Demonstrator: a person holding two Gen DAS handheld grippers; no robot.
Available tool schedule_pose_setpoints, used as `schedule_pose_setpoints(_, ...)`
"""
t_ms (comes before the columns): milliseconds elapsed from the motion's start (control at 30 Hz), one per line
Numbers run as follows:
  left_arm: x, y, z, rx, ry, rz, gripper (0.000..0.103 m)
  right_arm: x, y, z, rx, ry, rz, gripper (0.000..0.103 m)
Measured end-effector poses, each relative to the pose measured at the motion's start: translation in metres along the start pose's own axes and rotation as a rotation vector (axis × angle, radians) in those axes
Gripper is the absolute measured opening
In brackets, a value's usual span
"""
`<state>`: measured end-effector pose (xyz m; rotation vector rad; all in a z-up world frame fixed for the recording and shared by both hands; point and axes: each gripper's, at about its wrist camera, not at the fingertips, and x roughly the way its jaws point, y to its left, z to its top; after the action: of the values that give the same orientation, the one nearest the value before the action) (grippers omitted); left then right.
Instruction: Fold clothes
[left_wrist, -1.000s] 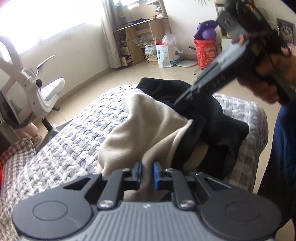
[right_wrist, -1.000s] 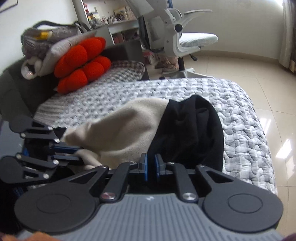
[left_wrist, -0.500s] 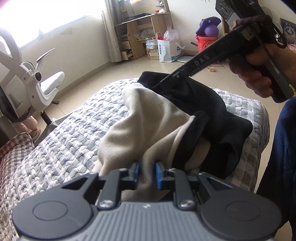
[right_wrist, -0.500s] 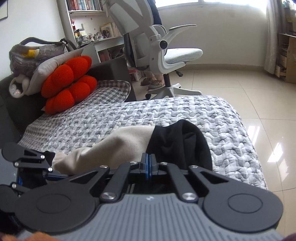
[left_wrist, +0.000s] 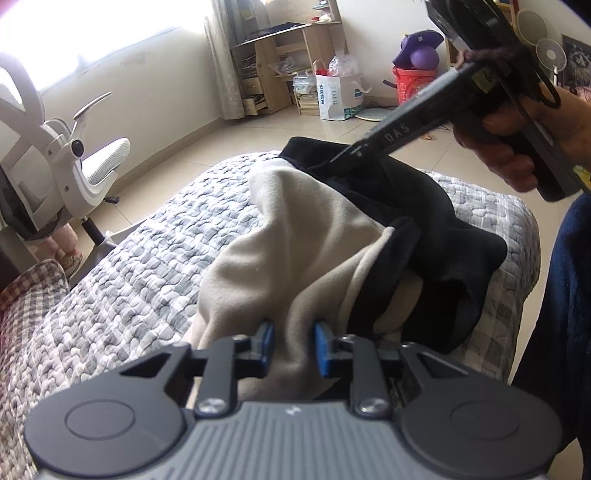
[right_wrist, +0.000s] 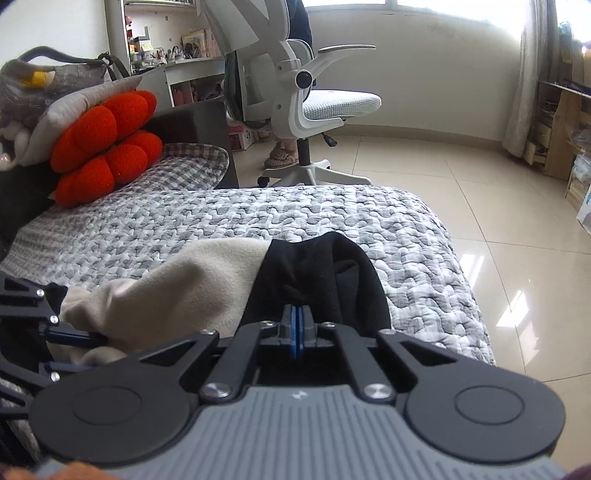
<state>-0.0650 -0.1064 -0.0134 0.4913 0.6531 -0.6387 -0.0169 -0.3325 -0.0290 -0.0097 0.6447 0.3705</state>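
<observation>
A beige and black fleece garment (left_wrist: 317, 236) lies bunched on the grey quilted bed (left_wrist: 122, 280). My left gripper (left_wrist: 292, 345) has its blue pads part open around a fold of the beige cloth. My right gripper (right_wrist: 296, 325) is shut on the black edge of the garment (right_wrist: 317, 273) and holds it raised above the bed. The right gripper also shows in the left wrist view (left_wrist: 351, 153), pinching the black cloth at the far end. The left gripper shows at the left edge of the right wrist view (right_wrist: 74, 350), at the beige end (right_wrist: 177, 291).
A white office chair (right_wrist: 314, 96) stands on the tiled floor beyond the bed. An orange cushion (right_wrist: 103, 144) and a grey bag lie at the bed's head. A desk, a paper bag (left_wrist: 340, 96) and a red bucket stand by the far wall.
My right gripper closed on the black edge and lifted it. My left gripper's pads have opened wider around the beige fold.
</observation>
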Motion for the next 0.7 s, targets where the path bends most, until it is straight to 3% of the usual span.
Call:
schedule_pose_setpoints(100,-0.0013,0.0014,0.0007,-0.011,-0.008,0.011,0.017,-0.0038,0.0021,-0.0008,-0.014,-0.015,0.0,0.011)
schedule_pose_setpoints(700,-0.0089,0.0071,0.0048,-0.071,-0.046,0.025,0.012,-0.0036,0.0103,-0.0031,-0.103,-0.014,-0.037,0.011)
